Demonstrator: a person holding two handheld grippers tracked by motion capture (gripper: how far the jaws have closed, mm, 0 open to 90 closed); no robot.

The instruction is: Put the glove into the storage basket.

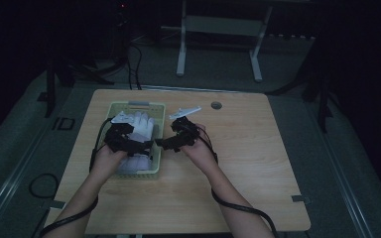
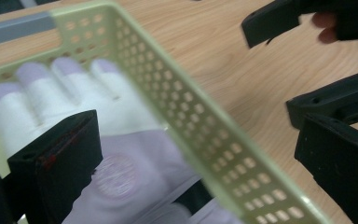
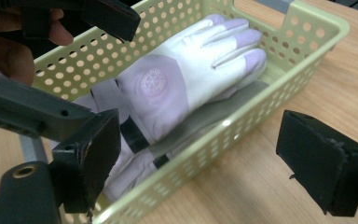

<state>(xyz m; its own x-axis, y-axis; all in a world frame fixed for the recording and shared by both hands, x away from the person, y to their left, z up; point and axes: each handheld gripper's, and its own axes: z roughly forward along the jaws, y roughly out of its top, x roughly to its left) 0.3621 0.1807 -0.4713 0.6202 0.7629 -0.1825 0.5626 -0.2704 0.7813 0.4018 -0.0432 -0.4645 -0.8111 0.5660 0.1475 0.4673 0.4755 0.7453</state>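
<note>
A pale green perforated basket (image 1: 135, 105) (image 2: 186, 116) (image 3: 307, 28) stands on the wooden table, left of centre. White and lavender gloves (image 1: 141, 126) (image 2: 121, 154) (image 3: 177, 79) lie stacked in it, fingers pointing away from the person. My left gripper (image 1: 129, 139) (image 2: 198, 163) is open over the basket's right wall, one jaw above a glove and the other outside over the table. My right gripper (image 1: 176, 139) (image 3: 207, 161) is open too, astride that same wall from the right side. Neither holds anything.
A small white flat object (image 1: 184, 112) lies on the table (image 1: 248, 148) just beyond the right gripper. A round cable grommet (image 1: 216, 105) sits near the far edge. Cables trail from both grippers along the forearms. Bare wood spreads to the right and front.
</note>
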